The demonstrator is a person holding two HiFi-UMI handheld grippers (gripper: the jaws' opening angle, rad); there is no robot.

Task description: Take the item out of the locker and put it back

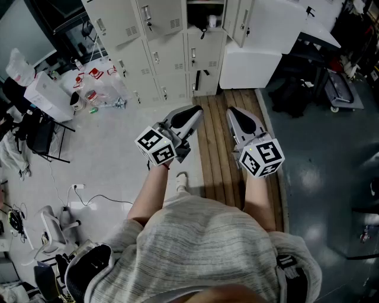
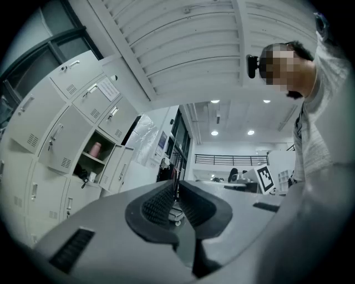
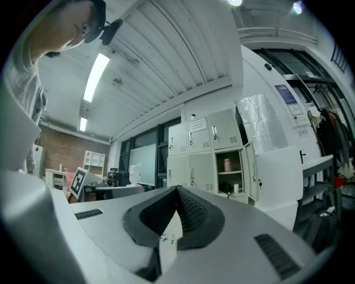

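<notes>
1. Pale metal lockers (image 1: pixel 155 56) line the far wall in the head view, and a strip of wooden planks (image 1: pixel 220 163) runs from them back toward the person.
2. One open locker (image 1: pixel 198 16) sits at about 12 o'clock from both grippers, well apart from them.
3. On that locker's upper shelf stands a pink container (image 3: pixel 227 165). In the right gripper view it lies at about 2 o'clock from the jaw tips; in the left gripper view it lies at about 10 o'clock.
4. The pink container stands upright, its long axis vertical and its top pointing at the ceiling. Neither gripper touches it.
5. On the shelf below it are a dark object (image 3: pixel 226 189) and a small white cup (image 3: pixel 237 189); what the dark one is cannot be made out.
6. The left gripper (image 2: pixel 175 183) has its jaws pressed together at the tips, with nothing between the ribbed pads.
7. The right gripper (image 3: pixel 177 188) likewise has its jaws pressed together and holds nothing.
8. In the head view the two grippers are held side by side above the planks, left at 9 o'clock of right, both aimed toward the lockers.
</notes>
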